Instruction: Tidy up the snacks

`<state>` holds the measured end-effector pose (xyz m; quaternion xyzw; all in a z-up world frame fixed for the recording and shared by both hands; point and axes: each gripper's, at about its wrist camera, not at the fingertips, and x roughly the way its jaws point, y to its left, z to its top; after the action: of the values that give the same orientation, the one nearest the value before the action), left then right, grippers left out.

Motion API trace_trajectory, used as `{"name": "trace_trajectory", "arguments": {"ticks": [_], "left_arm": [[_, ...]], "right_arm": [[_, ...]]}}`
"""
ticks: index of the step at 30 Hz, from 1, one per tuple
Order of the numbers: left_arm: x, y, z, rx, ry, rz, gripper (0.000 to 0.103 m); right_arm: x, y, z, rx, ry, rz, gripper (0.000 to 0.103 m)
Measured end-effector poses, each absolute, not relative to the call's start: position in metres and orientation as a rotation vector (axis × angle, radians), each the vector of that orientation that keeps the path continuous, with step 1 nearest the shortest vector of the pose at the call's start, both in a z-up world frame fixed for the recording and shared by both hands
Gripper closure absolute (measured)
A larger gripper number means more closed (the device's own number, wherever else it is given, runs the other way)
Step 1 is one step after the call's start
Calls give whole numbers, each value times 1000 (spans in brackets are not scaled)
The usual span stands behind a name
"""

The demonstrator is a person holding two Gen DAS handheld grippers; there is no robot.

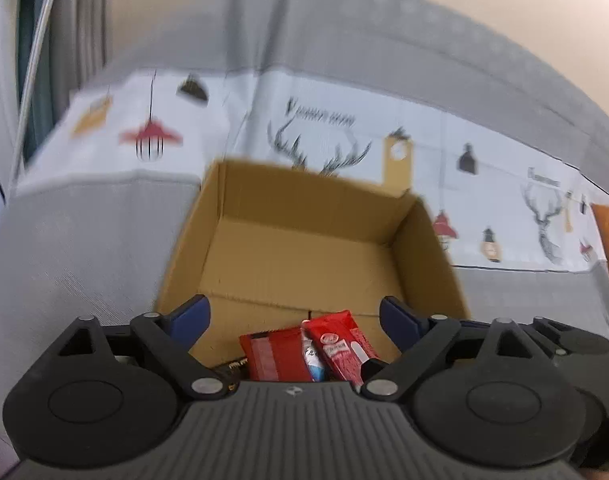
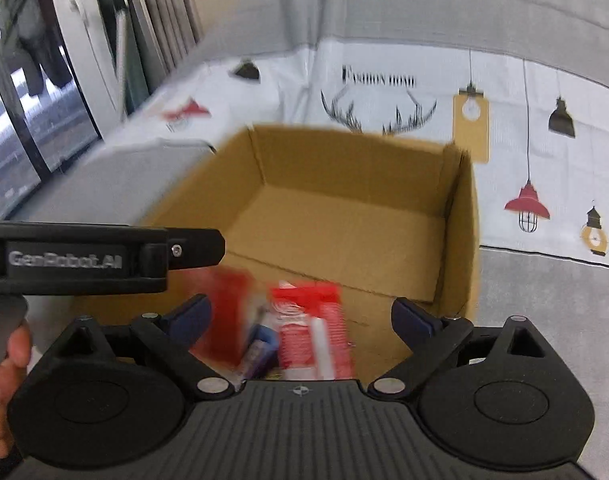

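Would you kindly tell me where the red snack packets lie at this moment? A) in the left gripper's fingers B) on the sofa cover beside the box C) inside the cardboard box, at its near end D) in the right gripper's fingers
C: the red snack packets lie on the floor of the cardboard box at its near end, while the left gripper and right gripper are both open and hold nothing.

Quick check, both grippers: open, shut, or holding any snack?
Left gripper: open, holding nothing; red snack packets lie in the cardboard box below it.
Right gripper: open, holding nothing, above the same box.
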<state>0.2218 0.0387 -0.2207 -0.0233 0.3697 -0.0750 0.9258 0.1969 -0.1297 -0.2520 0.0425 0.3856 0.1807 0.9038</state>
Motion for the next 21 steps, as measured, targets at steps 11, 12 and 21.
{"name": "trace_trajectory", "arguments": {"ticks": [11,12,21], "left_arm": [[106,-15,-93,71,711,-16,0],[97,-19,-87,76,715,-6,0],[49,-38,-57,106,737,-10,0]], "right_arm": [[92,-153,-120,163,723,291,1],[83,-157,-114,168,724,283,1],[27,-174,-82,188,748,223,1]]}}
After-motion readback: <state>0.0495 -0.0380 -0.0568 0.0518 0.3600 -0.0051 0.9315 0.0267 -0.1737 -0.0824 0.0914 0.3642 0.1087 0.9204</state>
